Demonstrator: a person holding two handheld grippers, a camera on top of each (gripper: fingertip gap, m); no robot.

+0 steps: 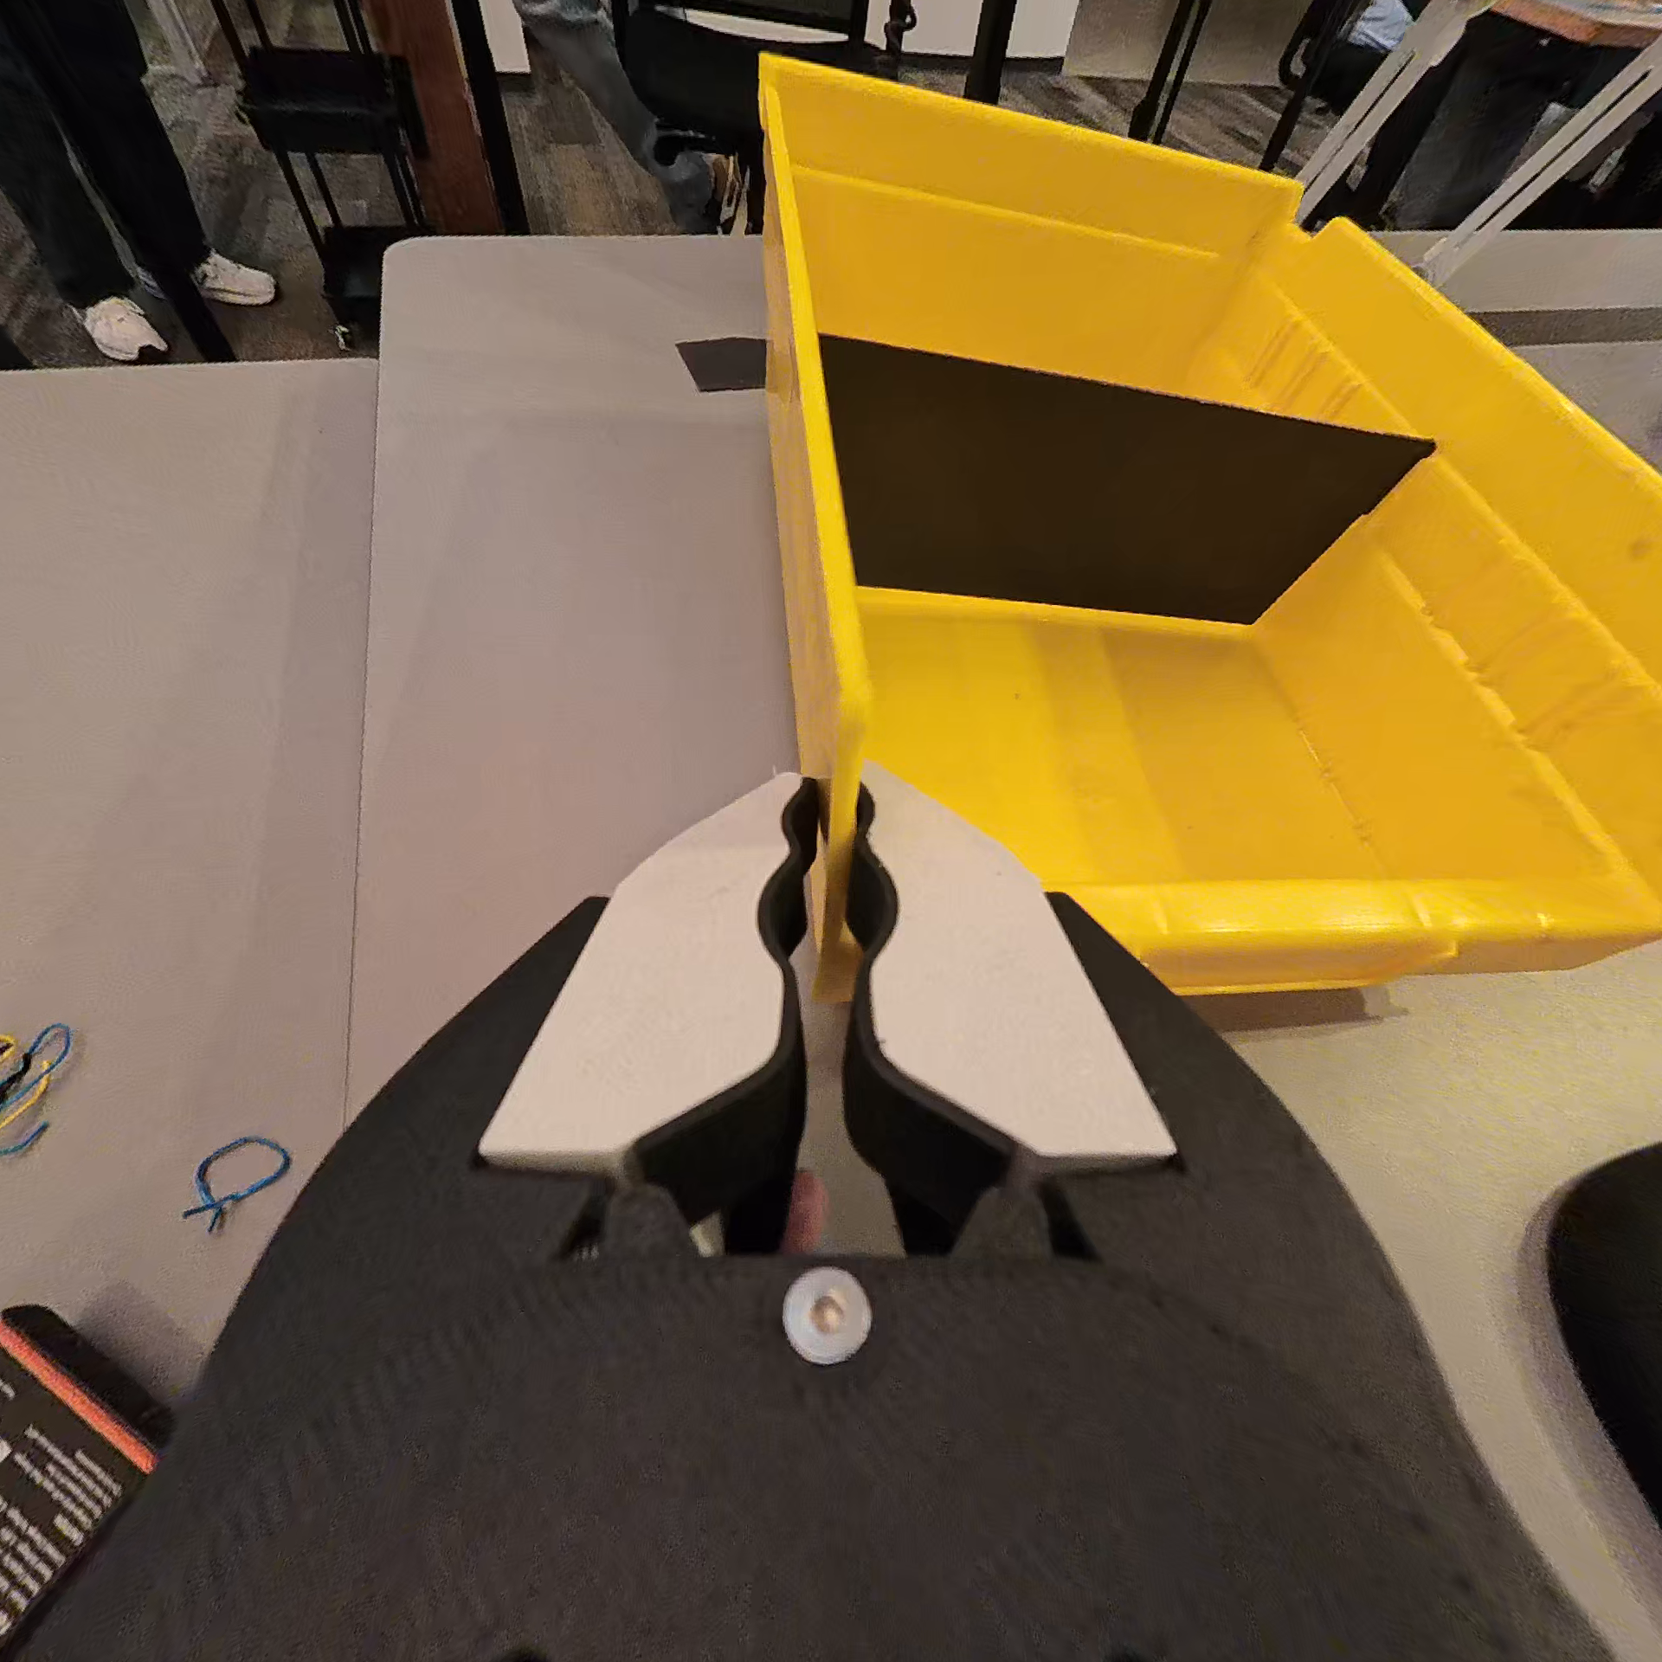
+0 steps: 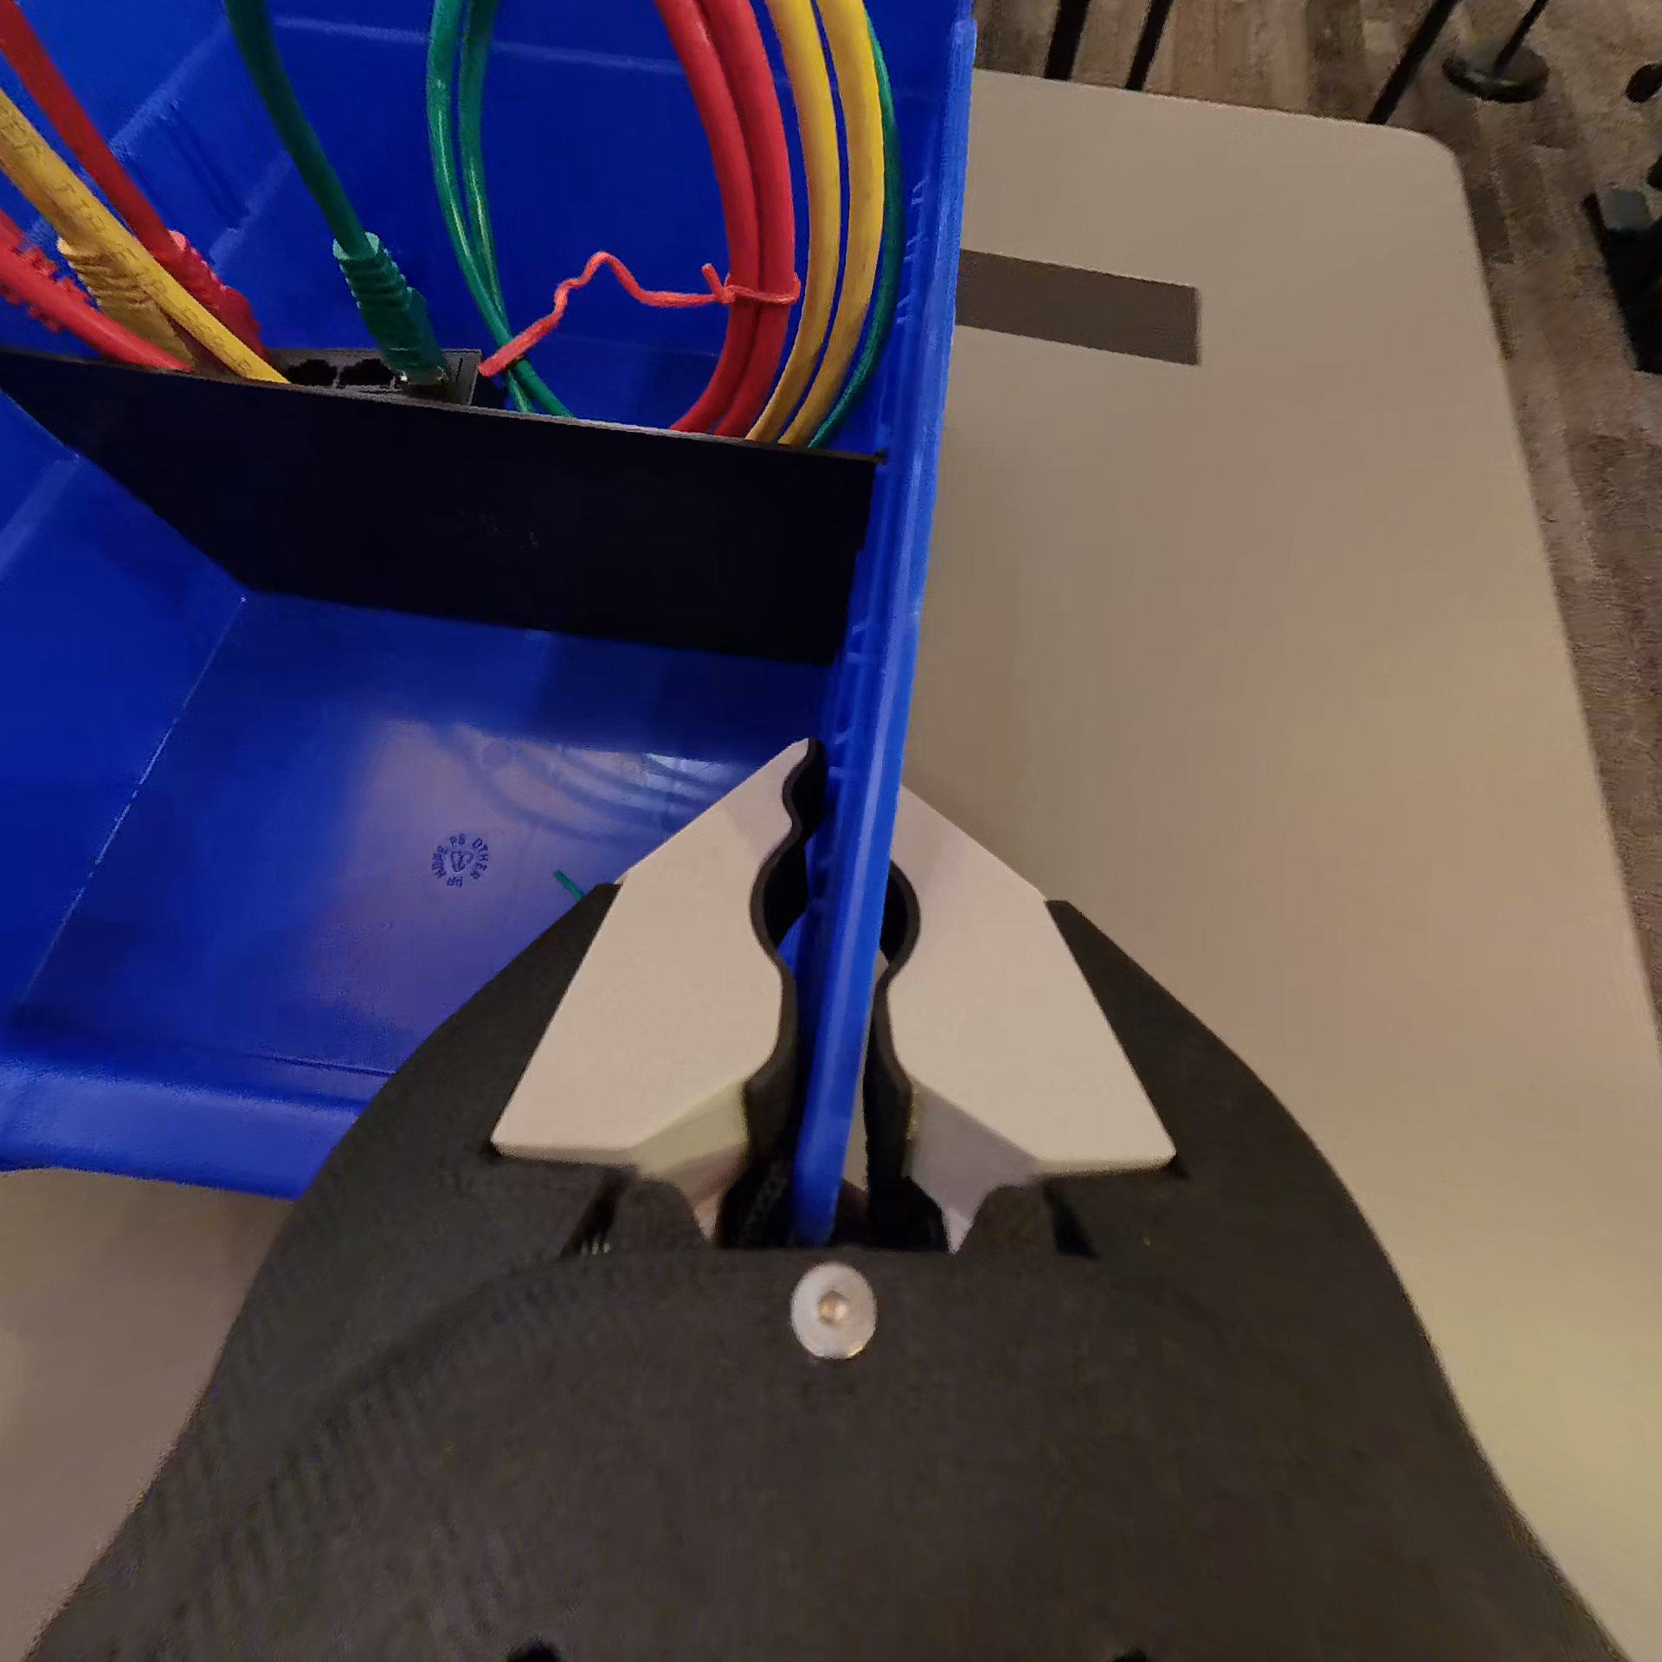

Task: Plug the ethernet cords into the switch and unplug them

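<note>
The switch [image 2: 378, 373] sits behind a divider [image 2: 504, 540] inside a bin [image 2: 270, 809], cords [image 2: 791, 225] coiled to its right.

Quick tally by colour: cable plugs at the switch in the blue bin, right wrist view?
Red plugs: 2
Yellow plug: 1
Green plug: 1
Total: 4, all at the switch behind the black divider in the blue bin.

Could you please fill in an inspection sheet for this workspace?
Surface: grey tables, black tape patches.
Job's things: switch behind black divider in blue bin; green cord plugged in.
Clutter: yellow bin, empty; blue twist ties.
Grippers: left gripper shut on yellow bin's wall; right gripper shut on blue bin's wall.
Cables: red, yellow, green cords coiled in blue bin.
Surroundings: people's legs, black stands.
</note>
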